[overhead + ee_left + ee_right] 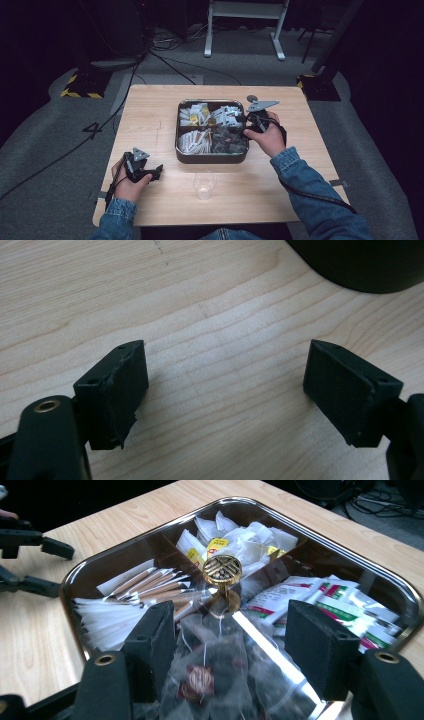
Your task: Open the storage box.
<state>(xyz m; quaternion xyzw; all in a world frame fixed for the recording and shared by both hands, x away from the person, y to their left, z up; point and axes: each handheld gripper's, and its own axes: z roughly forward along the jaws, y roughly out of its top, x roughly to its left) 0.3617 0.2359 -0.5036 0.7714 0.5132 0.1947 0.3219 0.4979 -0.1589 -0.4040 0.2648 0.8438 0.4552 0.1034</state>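
Teabags in clear wrappers (210, 675) lie in the near compartment of the dark metal divided tray (400, 597), right under the right gripper (240, 645), whose jaws stand spread on either side of them without pinching; a grab from here could catch several slippery wrappers at once, or a jaw could knock the brass centre knob (222, 572) just beyond and jolt the tray; paper sachets (330, 597) next door might snag too; the clear plastic cup (204, 184) stands apart on the wooden bench (150, 110), light enough to tip; the left gripper (225, 390) rests over bare bench, jaws apart, empty.
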